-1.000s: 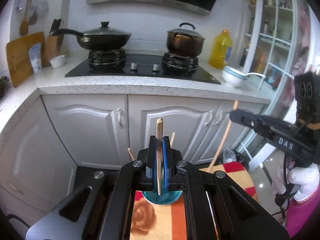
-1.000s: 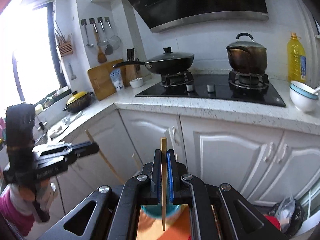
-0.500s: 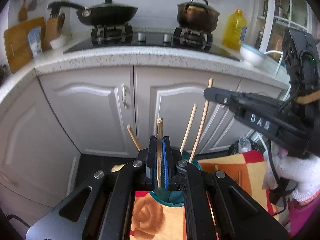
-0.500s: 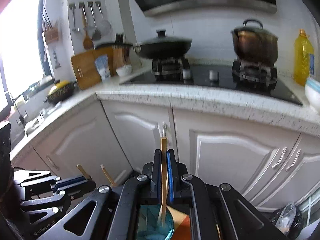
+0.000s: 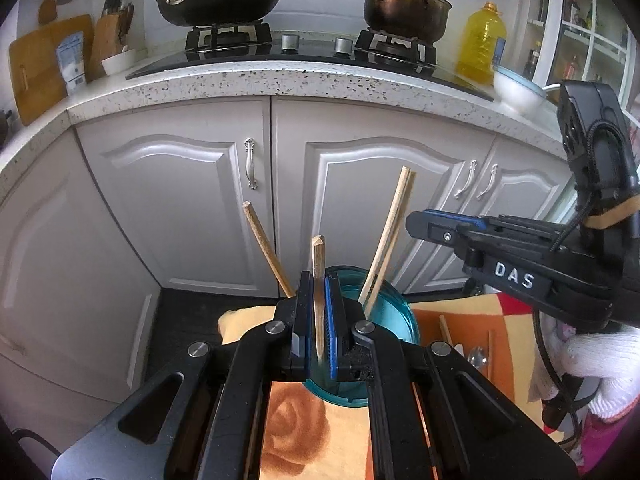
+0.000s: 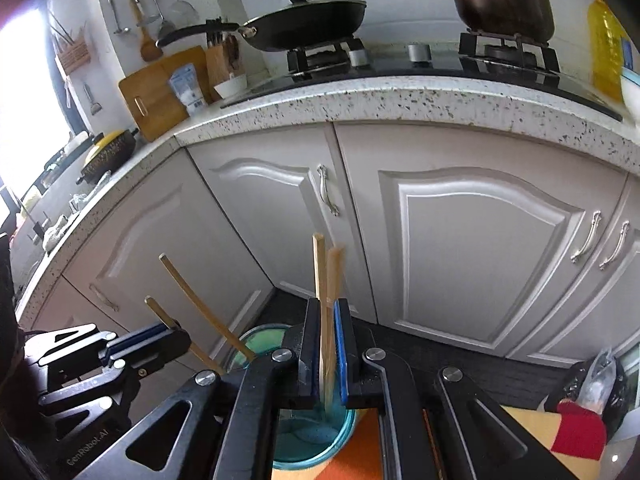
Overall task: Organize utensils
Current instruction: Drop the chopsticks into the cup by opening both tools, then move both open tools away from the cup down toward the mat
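Left gripper [image 5: 319,320] and "DAS"-marked right gripper [image 6: 328,344] each pinch 1 chopstick [image 5: 318,264].

Both grippers' fingers [image 5: 307,320] [image 6: 310,352] stand nearly closed, upright.

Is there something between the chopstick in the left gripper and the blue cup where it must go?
Nothing visible does. The chopstick held by the left gripper hangs right above the open blue cup.
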